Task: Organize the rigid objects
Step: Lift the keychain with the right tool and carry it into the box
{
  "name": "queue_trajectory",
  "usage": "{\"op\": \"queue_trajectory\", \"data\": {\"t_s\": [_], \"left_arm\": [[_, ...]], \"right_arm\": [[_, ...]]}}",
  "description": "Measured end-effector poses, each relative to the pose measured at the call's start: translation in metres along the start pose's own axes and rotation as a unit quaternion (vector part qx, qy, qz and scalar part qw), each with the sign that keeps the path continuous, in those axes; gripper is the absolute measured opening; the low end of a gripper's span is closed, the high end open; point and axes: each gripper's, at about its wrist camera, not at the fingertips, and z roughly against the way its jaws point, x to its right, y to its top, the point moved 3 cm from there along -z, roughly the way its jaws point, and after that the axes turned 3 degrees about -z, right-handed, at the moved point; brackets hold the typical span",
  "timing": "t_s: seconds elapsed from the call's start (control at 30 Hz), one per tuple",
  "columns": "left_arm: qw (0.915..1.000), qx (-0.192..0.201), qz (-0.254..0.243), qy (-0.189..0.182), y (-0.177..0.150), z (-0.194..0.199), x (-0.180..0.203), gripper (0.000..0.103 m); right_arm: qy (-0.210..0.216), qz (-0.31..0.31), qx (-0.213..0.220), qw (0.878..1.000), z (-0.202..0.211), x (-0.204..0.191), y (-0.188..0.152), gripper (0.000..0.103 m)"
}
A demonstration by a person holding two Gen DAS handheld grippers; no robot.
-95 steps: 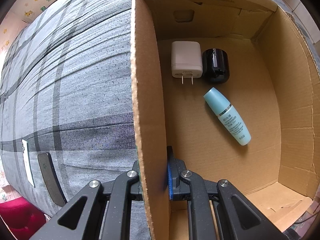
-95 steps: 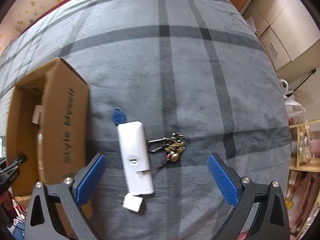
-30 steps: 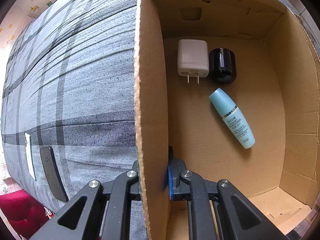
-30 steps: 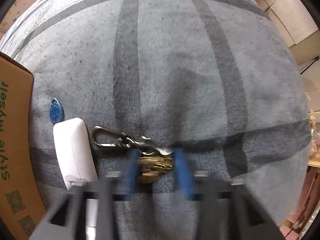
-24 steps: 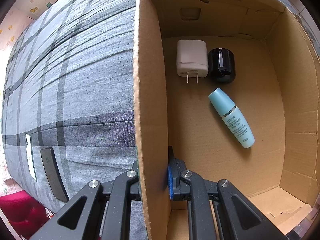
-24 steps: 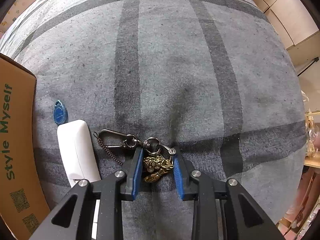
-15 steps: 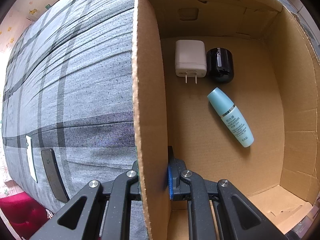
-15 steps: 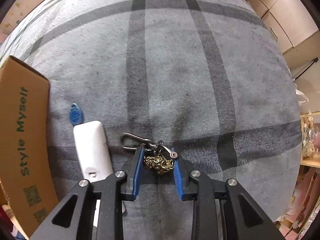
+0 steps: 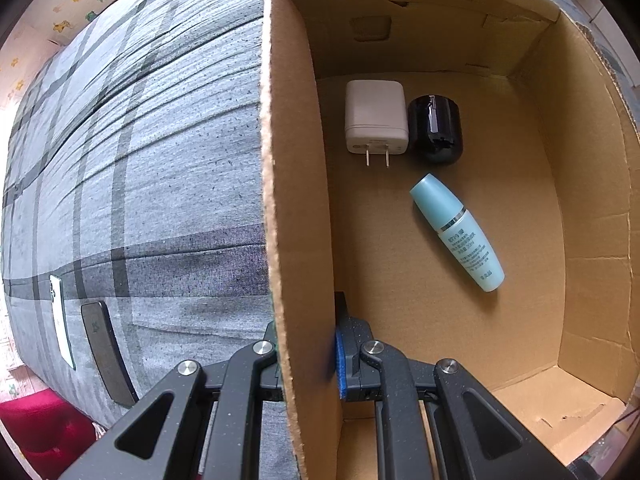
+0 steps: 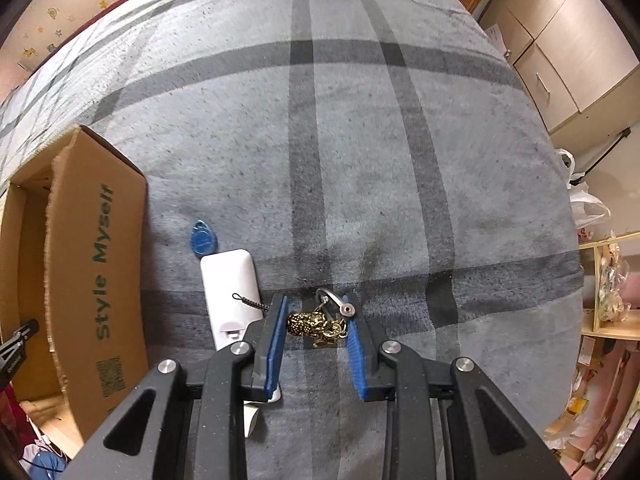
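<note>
My right gripper point(image 10: 317, 322) is shut on a brass keychain point(image 10: 316, 324) with a metal ring, held above the grey plaid bed. A white remote point(image 10: 232, 292) and a blue key fob point(image 10: 203, 240) lie on the bed just left of it. My left gripper point(image 9: 307, 350) is shut on the near side wall of a cardboard box point(image 9: 294, 200). Inside the box lie a white charger point(image 9: 376, 118), a black round jar point(image 9: 436, 130) and a teal bottle point(image 9: 458, 234). The same box point(image 10: 96, 280) shows at the left of the right wrist view.
A dark phone point(image 9: 105, 358) and a white phone point(image 9: 60, 320) lie near the bed's edge at the left wrist view's lower left. Wooden cabinets point(image 10: 560, 48) and a shelf with bags point(image 10: 600, 280) stand beyond the bed's right side.
My right gripper closed on the keychain and lifted it off the bed; the remote, fob and box now look smaller and farther. The left gripper kept its hold on the box wall.
</note>
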Motion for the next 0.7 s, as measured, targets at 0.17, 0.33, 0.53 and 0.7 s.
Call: {"op": "queue_trajectory", "data": {"t_s": [0.17, 0.33, 0.53, 0.7], "left_arm": [[1.0000, 0.002, -0.005, -0.002, 0.000, 0.002, 0.000, 0.013], [0.9999, 0.004, -0.009, -0.004, 0.000, 0.003, -0.001, 0.013], [0.9999, 0.006, -0.015, -0.005, -0.001, 0.003, 0.001, 0.013], [0.9999, 0.006, -0.013, -0.008, -0.001, 0.004, -0.001, 0.013]], "right_arm": [[0.002, 0.006, 0.008, 1.000, 0.020, -0.004, 0.005, 0.029], [0.001, 0.016, 0.018, 1.000, 0.038, -0.016, 0.007, 0.029], [0.005, 0.032, 0.033, 0.999, 0.065, -0.034, 0.013, 0.029], [0.012, 0.055, 0.046, 0.997, 0.086, -0.057, 0.018, 0.029]]}}
